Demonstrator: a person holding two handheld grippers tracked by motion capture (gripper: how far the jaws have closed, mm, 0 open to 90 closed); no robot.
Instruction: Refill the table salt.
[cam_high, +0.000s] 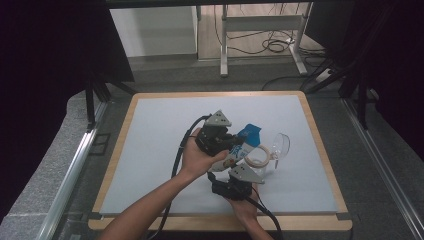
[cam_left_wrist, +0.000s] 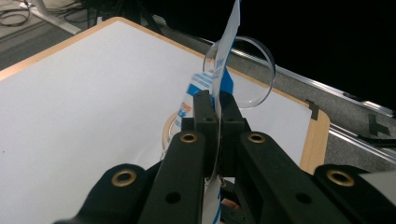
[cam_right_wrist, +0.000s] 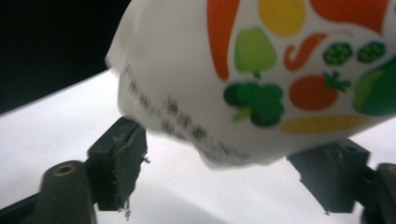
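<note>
Packet hung clamped edge-on in the left claw while the right claw gaped beneath it; tipping it slowly over the glass jar looked wisest.

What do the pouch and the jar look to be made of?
The pouch looks like thin, flexible printed plastic film, glossy white and blue with vegetable pictures; it flattens to a sheet between the left gripper jaws. The jar seems clear glass or hard plastic, which one I cannot tell; its hinged lid is see-through, with a pale ring around the mouth.
</note>
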